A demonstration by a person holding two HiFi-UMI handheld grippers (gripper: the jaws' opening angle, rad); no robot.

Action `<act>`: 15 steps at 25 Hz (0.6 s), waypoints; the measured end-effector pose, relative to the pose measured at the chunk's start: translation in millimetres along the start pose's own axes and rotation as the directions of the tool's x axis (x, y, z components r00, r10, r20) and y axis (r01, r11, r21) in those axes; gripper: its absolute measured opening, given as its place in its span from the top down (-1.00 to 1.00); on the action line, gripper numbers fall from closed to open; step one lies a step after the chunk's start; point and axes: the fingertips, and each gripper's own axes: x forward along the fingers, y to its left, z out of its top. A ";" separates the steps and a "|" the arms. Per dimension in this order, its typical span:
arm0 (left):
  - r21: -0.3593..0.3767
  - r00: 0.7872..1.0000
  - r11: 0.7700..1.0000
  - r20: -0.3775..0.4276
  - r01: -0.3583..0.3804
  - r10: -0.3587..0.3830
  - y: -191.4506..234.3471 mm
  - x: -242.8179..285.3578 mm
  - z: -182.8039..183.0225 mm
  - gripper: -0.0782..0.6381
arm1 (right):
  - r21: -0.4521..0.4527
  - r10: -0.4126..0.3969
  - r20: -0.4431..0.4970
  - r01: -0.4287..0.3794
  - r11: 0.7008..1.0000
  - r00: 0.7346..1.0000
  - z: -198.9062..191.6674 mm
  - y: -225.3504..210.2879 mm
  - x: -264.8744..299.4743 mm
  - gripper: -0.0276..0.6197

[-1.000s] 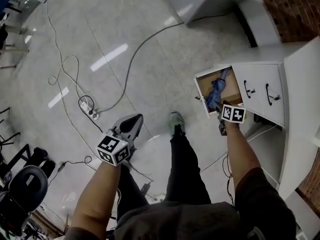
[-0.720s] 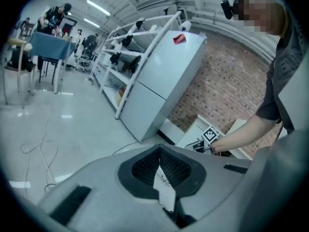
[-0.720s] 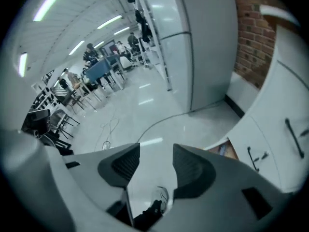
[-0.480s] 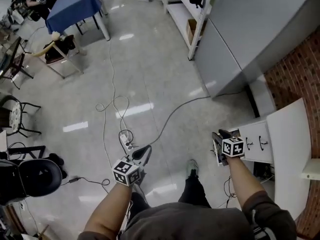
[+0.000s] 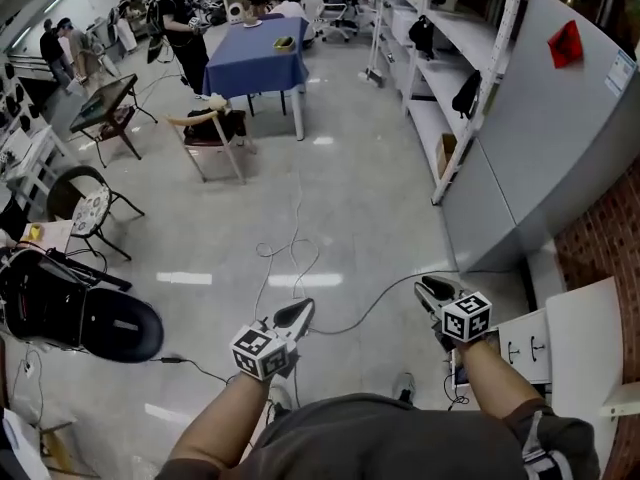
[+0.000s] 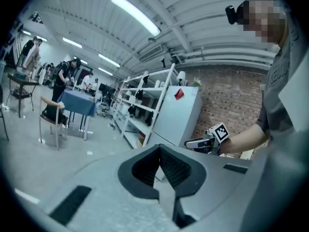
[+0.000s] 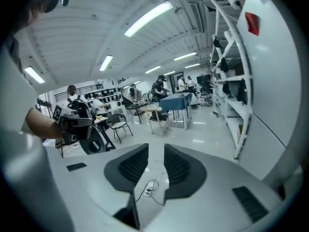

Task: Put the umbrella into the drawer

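Along the floor's [image 5: 350,208] right edge, by the brick wall [image 5: 600,253]: white drawer cabinet [image 5: 535,343], two handled fronts showing. Its near side is covered by the person's right forearm [image 5: 490,378].
- Umbrella: in sight in no view; whether it lies in a drawer cannot be told.
- Left claw [image 6: 160,147]: held up over the floor and pointing away from the person. Pad tips are together with nothing between them.
- Right claw [image 7: 156,146]: held up at the same height, above the cabinet's side of the floor. Its jaws are closing with a narrow gap left, and only the floor and a cable [image 5: 290,258] are seen through it. Nothing is gripped.
- Floor, right side: grey cabinet [image 5: 560,138] with a red mark, open shelving [image 5: 440,68] behind it.
- Floor, far end: desk with a blue cloth [image 5: 255,58], a wooden chair [image 5: 215,133] before it, people standing beyond.
- Floor, left edge: black seat [image 5: 90,318].
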 end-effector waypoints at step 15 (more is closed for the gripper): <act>0.149 0.980 0.987 0.198 -0.056 0.026 -46.2 -99.3 122.8 0.78 | -0.271 0.373 0.201 -0.315 0.910 0.906 148.8 177.9 -48.3 0.94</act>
